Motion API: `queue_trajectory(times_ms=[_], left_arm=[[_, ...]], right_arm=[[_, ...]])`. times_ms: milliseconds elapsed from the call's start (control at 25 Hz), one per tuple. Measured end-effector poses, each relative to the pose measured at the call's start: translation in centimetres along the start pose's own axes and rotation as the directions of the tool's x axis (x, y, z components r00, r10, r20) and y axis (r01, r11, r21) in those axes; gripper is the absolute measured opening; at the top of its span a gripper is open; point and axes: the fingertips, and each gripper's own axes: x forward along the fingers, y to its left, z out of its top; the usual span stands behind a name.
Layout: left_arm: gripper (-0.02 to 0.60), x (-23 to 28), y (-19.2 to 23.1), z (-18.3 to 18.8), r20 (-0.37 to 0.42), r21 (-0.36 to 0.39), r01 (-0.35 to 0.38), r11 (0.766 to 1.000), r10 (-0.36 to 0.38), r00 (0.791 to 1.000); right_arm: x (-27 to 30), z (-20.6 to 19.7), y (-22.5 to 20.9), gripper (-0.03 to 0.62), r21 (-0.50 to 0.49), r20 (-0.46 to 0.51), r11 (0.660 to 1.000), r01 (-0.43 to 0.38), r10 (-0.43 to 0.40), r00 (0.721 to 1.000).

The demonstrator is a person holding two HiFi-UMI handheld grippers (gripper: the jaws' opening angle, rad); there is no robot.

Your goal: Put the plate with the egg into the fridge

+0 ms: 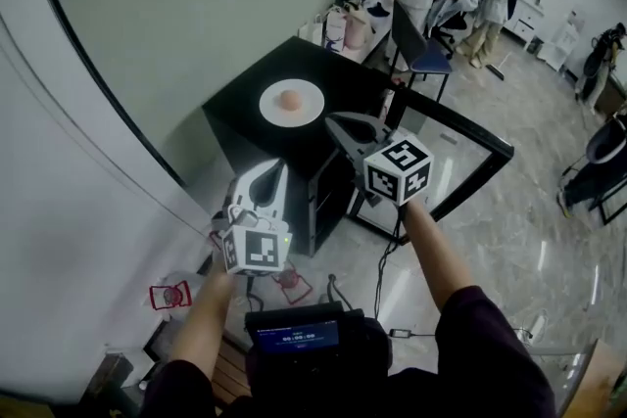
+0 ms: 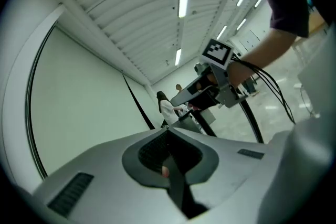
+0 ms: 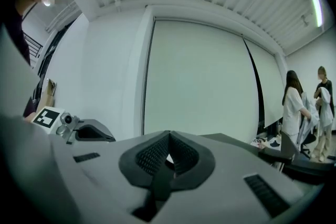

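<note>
The plate [image 1: 306, 110] with the egg [image 1: 290, 99] is noted untouched on the bench [image 1: 338, 71], the left gripper [image 1: 280, 167] and right gripper [image 1: 332, 120] shut, empty, short of it; the egg may be rolled off if the plate is tilted.

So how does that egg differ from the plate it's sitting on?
The white round plate is flat and wide; the pinkish-tan egg is small and rounded. The plate rests on the black cabinet top; the egg lies at the plate's middle. Both are roundish and untouched.
</note>
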Motion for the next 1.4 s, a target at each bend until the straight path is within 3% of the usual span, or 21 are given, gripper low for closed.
queue_trajectory(times_ms=[160, 280, 440, 560, 720, 840, 920, 1080, 1160, 1280, 1400], left_arm=[[0.011, 1.5, 0.7, -0.3, -0.029, 0.185, 0.011, 0.983, -0.006, 1.000], [0.011, 2.3, 0.9, -0.8, -0.051, 0.316, 0.023, 0.949, -0.008, 0.999], [0.011, 3.1, 0.7, -1.2, -0.060, 0.477, 0.041, 0.878, -0.014, 0.998], [0.011, 3.6, 0.7, -1.8, -0.073, 0.545, 0.065, 0.836, -0.029, 0.997], [0.011, 3.8, 1.1, -2.4, -0.081, 0.588, 0.066, 0.806, -0.023, 0.996], [0.011, 3.7, 1.4, -3.0, -0.087, 0.597, 0.070, 0.799, -0.022, 0.996], [0.012, 3.6, 1.5, -3.5, -0.099, 0.593, 0.083, 0.801, -0.029, 0.995], [0.021, 3.4, 1.6, -4.9, -0.130, 0.590, 0.103, 0.800, -0.032, 0.991], [0.071, 3.4, 1.6, -5.9, -0.154, 0.597, 0.114, 0.794, -0.026, 0.988], [0.121, 3.3, 1.6, -7.5, -0.199, 0.602, 0.136, 0.787, -0.018, 0.980], [0.124, 3.2, 1.7, -8.2, -0.218, 0.611, 0.148, 0.778, -0.014, 0.976]], right_arm=[[2.7, -0.1, -4.0, 0.008, -0.028, -0.132, 1.000, -0.009, 0.006, 0.991], [5.3, -0.8, -6.5, 0.008, -0.037, -0.243, 0.999, -0.033, 0.023, 0.970], [8.7, -2.4, -9.1, 0.008, -0.083, -0.403, 0.993, -0.086, 0.046, 0.914], [10.9, -4.1, -10.5, 0.006, -0.102, -0.513, 0.988, -0.120, 0.051, 0.857], [13.2, -5.6, -12.1, 0.006, -0.125, -0.639, 0.979, -0.161, 0.045, 0.768], [14.9, -7.2, -13.7, 0.006, -0.134, -0.714, 0.976, -0.169, 0.023, 0.700], [15.8, -7.6, -14.5, 0.006, -0.142, -0.740, 0.976, -0.167, 0.008, 0.673], [17.1, -8.8, -15.4, 0.006, -0.117, -0.772, 0.980, -0.159, 0.011, 0.636], [17.4, -9.6, -15.5, 0.006, -0.104, -0.783, 0.981, -0.161, 0.019, 0.622], [17.6, -10.2, -15.4, 0.006, -0.083, -0.786, 0.982, -0.170, 0.040, 0.617], [17.4, -10.1, -15.1, 0.006, -0.070, -0.786, 0.980, -0.188, 0.062, 0.615]])
